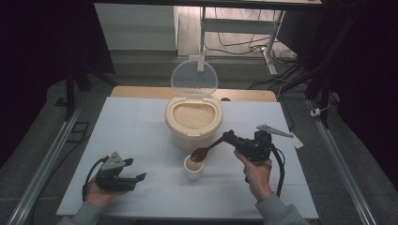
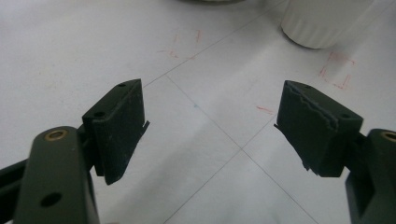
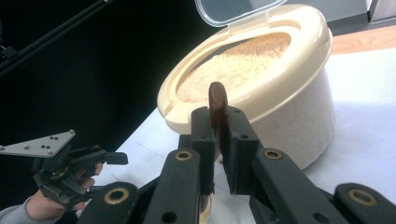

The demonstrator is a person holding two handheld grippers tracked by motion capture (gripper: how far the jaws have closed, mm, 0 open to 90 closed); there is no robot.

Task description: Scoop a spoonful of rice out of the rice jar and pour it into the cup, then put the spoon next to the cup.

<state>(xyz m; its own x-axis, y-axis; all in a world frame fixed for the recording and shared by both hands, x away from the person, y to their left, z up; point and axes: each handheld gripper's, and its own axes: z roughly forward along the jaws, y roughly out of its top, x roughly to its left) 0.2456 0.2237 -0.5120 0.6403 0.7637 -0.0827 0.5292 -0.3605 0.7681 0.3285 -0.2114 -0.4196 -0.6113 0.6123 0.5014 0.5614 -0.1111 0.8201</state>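
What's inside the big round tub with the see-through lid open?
The tub is filled nearly to its rim with pale grains, probably rice. Whatever lies under that top layer stays hidden.

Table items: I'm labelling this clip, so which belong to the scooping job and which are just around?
In use:
right gripper, shut on the spoon
cup
rice bin, lid up

Idle or around:
left gripper, open, holding nothing
desk frame and cables behind
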